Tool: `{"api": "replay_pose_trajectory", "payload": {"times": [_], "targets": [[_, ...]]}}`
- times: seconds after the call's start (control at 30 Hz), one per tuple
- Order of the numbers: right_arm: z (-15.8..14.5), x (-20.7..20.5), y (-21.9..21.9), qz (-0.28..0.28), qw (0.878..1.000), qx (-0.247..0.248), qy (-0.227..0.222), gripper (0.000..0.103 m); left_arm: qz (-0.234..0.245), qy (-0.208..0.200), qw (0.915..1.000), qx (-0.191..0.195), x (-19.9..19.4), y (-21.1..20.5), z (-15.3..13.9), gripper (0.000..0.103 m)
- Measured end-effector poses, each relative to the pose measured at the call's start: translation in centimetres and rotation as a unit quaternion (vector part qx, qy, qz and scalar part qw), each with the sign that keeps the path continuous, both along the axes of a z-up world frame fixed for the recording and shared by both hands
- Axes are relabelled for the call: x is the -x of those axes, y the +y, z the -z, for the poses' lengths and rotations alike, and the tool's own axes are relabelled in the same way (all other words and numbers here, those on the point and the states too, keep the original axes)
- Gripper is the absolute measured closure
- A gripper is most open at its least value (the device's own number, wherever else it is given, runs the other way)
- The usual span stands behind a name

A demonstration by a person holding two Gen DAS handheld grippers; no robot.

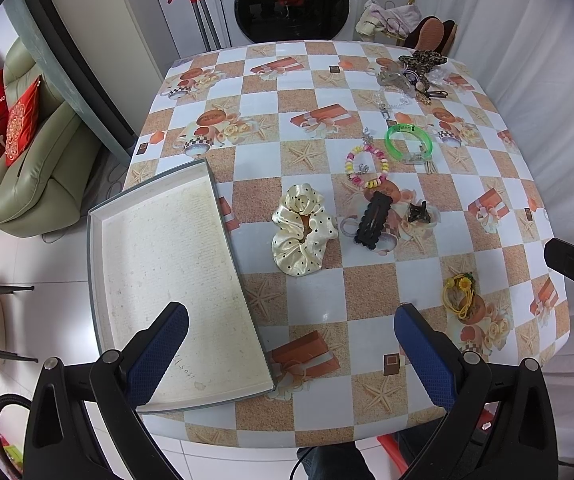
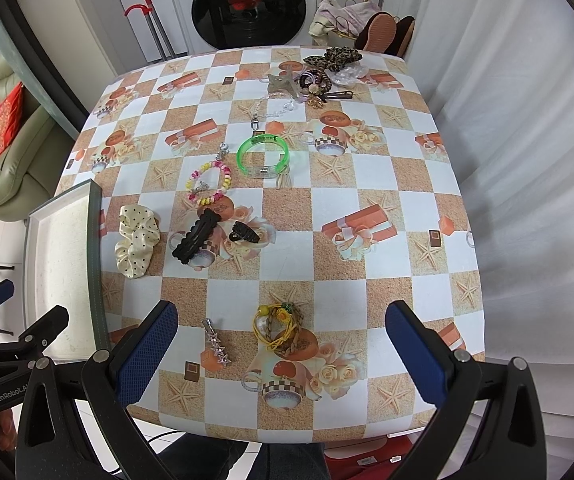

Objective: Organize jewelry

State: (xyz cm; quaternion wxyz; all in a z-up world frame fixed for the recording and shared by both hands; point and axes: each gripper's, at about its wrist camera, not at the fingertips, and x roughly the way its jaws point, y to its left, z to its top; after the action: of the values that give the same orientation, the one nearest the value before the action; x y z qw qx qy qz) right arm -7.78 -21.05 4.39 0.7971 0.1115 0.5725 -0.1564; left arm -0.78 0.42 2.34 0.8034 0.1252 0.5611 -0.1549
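An empty cream-lined tray (image 1: 159,264) (image 2: 61,264) lies on the table's left side. To its right lie a polka-dot scrunchie (image 1: 301,230) (image 2: 137,240), a black hair clip (image 1: 373,220) (image 2: 197,236), a small dark claw clip (image 1: 419,213) (image 2: 245,233), a beaded bracelet (image 1: 367,166) (image 2: 209,184) and a green bangle (image 1: 409,142) (image 2: 263,156). A yellow hair tie (image 1: 461,294) (image 2: 281,328) and a star clip (image 2: 217,344) lie near the front edge. My left gripper (image 1: 291,344) hovers open above the tray's near corner. My right gripper (image 2: 281,348) hovers open over the yellow hair tie.
A pile of more accessories with a leopard bow (image 1: 419,70) (image 2: 327,70) sits at the far right of the checkered tablecloth (image 2: 335,208). White curtains hang on the right. A washing machine (image 2: 247,4) stands behind the table; a green sofa (image 1: 35,168) is at left.
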Motion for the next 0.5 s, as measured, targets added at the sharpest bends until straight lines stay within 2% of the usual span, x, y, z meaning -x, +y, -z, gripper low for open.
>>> {"api": "replay_pose_trajectory", "payload": {"times": [0.5], "targets": [[-0.09,0.03,0.11,0.001,1.000,-0.001,0.000,0.000,0.000,0.001,1.0000,0.000,-0.03,-0.01,-0.03,0.000]]}}
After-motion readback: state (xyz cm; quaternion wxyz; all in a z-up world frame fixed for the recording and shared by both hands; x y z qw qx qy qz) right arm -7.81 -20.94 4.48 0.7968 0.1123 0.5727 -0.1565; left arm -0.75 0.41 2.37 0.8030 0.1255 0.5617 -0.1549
